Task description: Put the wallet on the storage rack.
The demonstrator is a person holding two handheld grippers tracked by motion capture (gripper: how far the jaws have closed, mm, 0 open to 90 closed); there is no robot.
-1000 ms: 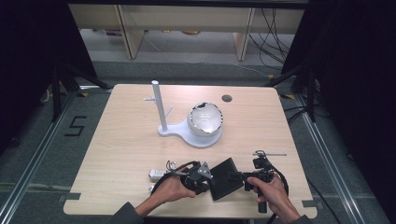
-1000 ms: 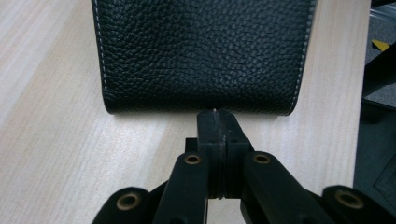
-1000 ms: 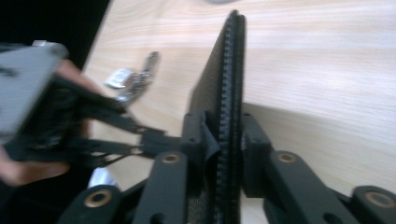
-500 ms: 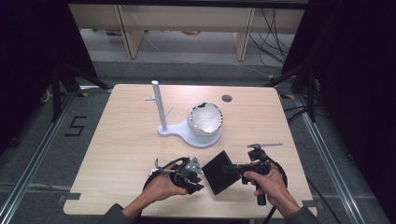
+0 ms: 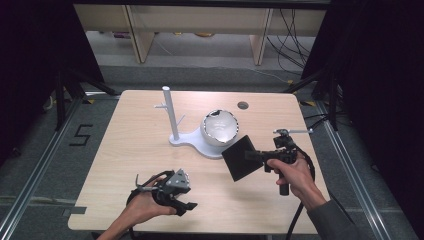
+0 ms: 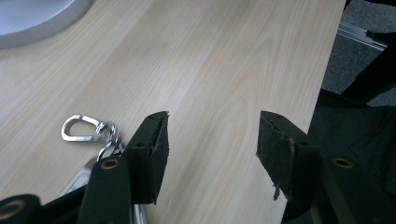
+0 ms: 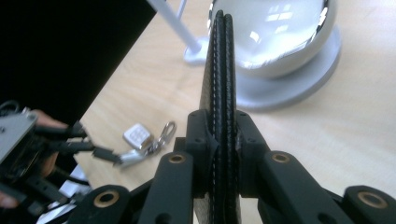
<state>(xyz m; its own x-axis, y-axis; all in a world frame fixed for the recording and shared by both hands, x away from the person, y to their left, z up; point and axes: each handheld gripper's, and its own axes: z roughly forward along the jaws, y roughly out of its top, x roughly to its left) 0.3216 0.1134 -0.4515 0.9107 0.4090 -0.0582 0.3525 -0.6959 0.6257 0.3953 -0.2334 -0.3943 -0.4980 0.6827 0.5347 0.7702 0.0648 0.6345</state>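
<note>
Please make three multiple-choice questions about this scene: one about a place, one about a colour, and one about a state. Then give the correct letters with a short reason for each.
1. Where is the white stand?
A. near the middle of the table
B. on the floor
C. in the person's left hand

2. What colour is the wallet?
A. red
B. black
C. yellow

3. How is the right gripper?
A. open and empty
B. lying on the table
C. shut on the wallet

Answers:
1 A, the high view shows its base resting on the wood mid-table.
2 B, its stitched edge and flat face look black.
3 C, the right gripper view shows both jaws pressed on the wallet's edge.
</note>
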